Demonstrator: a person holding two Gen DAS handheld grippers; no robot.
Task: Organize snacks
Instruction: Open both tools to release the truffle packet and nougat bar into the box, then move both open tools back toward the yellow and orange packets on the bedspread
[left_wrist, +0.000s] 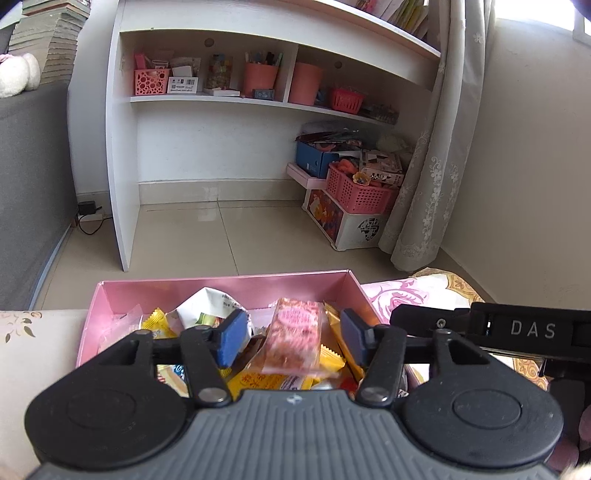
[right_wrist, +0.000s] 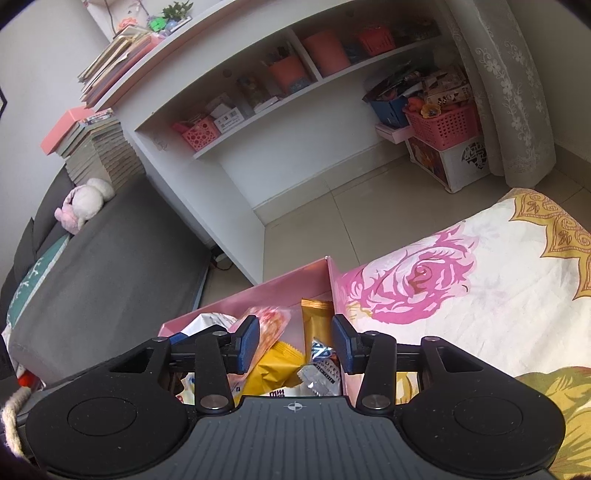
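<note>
A pink box (left_wrist: 221, 284) sits on a flowered cloth and holds several wrapped snacks. My left gripper (left_wrist: 291, 338) is open above the box. A pink-and-red packet (left_wrist: 293, 336) lies blurred between its blue pads, touching neither. Yellow packets (left_wrist: 330, 360) and a crumpled white wrapper (left_wrist: 210, 302) lie around it. My right gripper (right_wrist: 295, 345) is open over the box's right side (right_wrist: 334, 280), above a yellow packet (right_wrist: 275, 369), a gold packet (right_wrist: 316, 319) and a silver wrapper (right_wrist: 321, 373). The right gripper's black body (left_wrist: 517, 328) shows at right in the left wrist view.
The flowered cloth (right_wrist: 461, 280) spreads to the right of the box. Beyond it are tiled floor (left_wrist: 229, 236), a white shelf unit (left_wrist: 122, 184) with pink baskets, stacked storage boxes (left_wrist: 351, 218), a curtain (left_wrist: 439, 147) and a grey sofa (right_wrist: 110, 266).
</note>
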